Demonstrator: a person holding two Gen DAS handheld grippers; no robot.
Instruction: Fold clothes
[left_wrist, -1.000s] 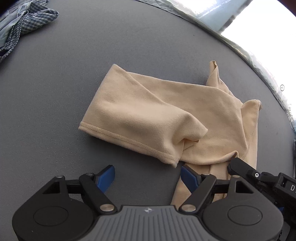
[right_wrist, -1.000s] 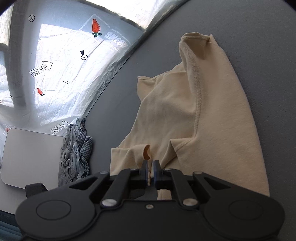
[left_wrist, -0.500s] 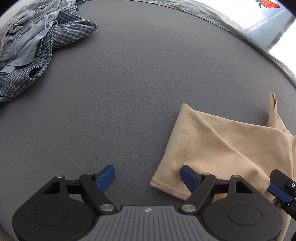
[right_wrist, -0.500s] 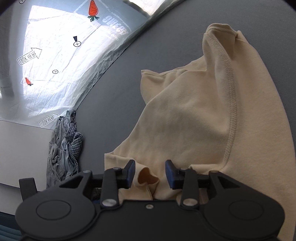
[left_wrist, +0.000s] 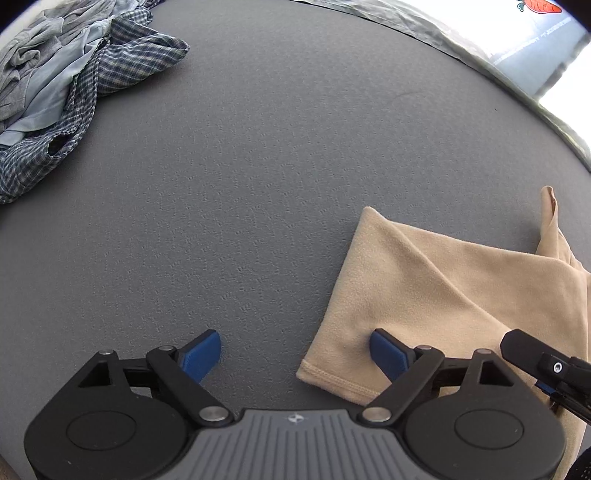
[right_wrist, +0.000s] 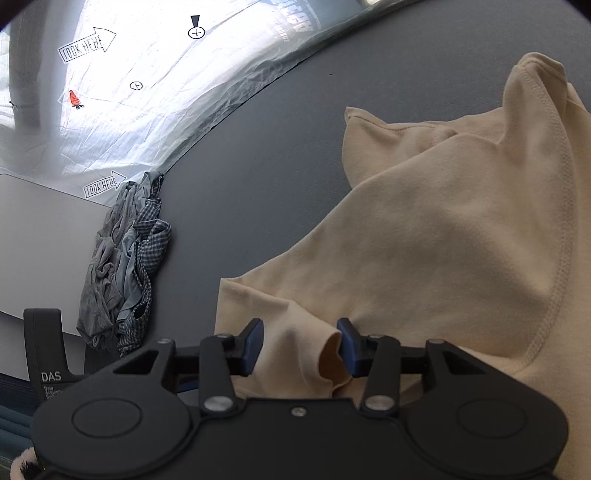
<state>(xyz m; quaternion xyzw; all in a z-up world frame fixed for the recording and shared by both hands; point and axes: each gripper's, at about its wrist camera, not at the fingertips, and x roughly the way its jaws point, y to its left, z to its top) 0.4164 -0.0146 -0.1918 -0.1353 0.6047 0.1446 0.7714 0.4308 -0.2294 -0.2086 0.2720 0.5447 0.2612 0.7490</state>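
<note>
A beige T-shirt (left_wrist: 436, 291) lies partly folded on the grey table, at the lower right of the left wrist view; it also fills the right half of the right wrist view (right_wrist: 443, 240). My left gripper (left_wrist: 295, 352) is open, with its right finger over the shirt's folded hem corner and its left finger over bare table. My right gripper (right_wrist: 301, 345) is open, with a rumpled bit of the shirt between its blue pads, not pinched. The right gripper's tip also shows at the right edge of the left wrist view (left_wrist: 546, 365).
A heap of other clothes, grey, light blue and checked (left_wrist: 62, 85), lies at the table's far left; it also shows in the right wrist view (right_wrist: 125, 266). A white sheet with arrows and carrot marks (right_wrist: 122, 92) lies beyond the table edge. A pale board (right_wrist: 40, 243) lies there too.
My right gripper was shut on the shirt a second ago and has opened, letting it go. My left gripper has swung left, so the shirt now sits at the lower right of its view.
</note>
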